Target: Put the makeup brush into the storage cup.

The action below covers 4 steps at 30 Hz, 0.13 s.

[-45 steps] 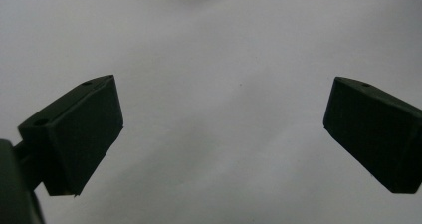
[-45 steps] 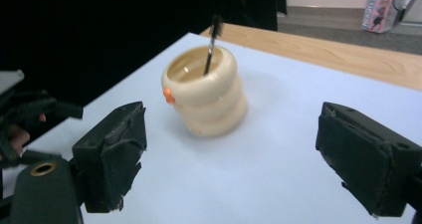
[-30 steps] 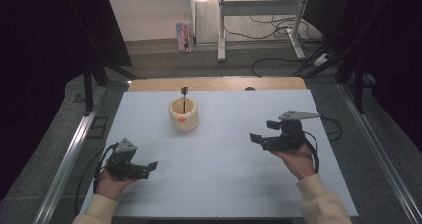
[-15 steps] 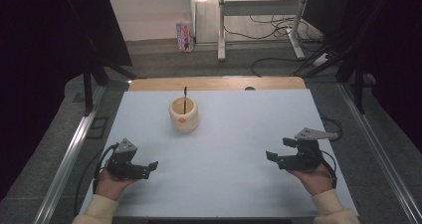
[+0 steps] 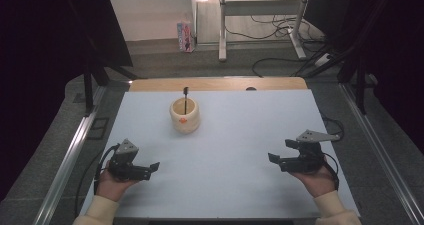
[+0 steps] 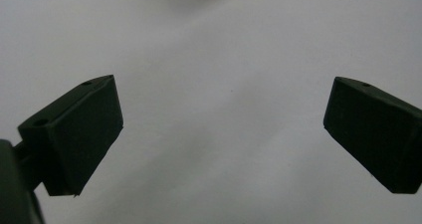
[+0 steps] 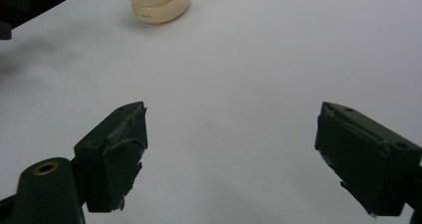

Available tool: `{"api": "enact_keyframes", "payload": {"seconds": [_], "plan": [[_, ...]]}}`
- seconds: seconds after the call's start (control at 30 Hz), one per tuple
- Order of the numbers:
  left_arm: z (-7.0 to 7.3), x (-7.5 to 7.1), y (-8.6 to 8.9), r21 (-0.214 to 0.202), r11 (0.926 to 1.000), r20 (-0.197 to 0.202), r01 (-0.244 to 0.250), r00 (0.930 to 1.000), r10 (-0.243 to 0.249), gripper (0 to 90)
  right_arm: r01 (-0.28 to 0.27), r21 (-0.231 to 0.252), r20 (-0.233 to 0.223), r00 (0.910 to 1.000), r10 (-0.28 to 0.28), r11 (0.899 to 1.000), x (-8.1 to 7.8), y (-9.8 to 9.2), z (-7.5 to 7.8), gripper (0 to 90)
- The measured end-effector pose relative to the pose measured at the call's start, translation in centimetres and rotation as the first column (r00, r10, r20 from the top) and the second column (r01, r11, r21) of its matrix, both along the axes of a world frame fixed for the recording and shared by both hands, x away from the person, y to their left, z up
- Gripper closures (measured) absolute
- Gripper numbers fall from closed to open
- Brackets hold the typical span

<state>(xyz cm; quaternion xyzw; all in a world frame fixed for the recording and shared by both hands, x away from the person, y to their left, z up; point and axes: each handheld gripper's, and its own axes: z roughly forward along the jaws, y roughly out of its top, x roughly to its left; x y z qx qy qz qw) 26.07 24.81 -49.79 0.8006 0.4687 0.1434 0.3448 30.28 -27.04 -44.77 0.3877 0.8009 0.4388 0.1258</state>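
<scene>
Resting pose: both tools idle at the bench's near edge
Left tool (image 5: 150, 168): jaws wide, empty
Right tool (image 5: 281, 152): jaws wide, empty
Cream pot (image 5: 185, 115): near far edge, upright stick (image 5: 185, 99) inside, unreached

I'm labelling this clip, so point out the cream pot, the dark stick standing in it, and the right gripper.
cream pot (image 5: 185, 121): high view, on its outer wall.
dark stick (image 5: 185, 96): high view, on its upper shaft.
right gripper (image 5: 281, 151): high view, midway between its open fingertips.

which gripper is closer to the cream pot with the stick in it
The left gripper: the cream pot stands just up and right of it, while the right gripper sits much farther across the table.
</scene>
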Motion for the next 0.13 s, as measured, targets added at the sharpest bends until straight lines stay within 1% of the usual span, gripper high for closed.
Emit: {"api": "enact_keyframes", "payload": {"seconds": [0.13], "plan": [[0.01, 0.04, 0.02, 0.000, 1.0000, 0.000, -0.002, 1.0000, 0.002, 2.9, 0.001, 0.001, 0.003, 1.0000, -0.001, 1.000, -0.01, -0.05, 0.04, 12.7]]}}
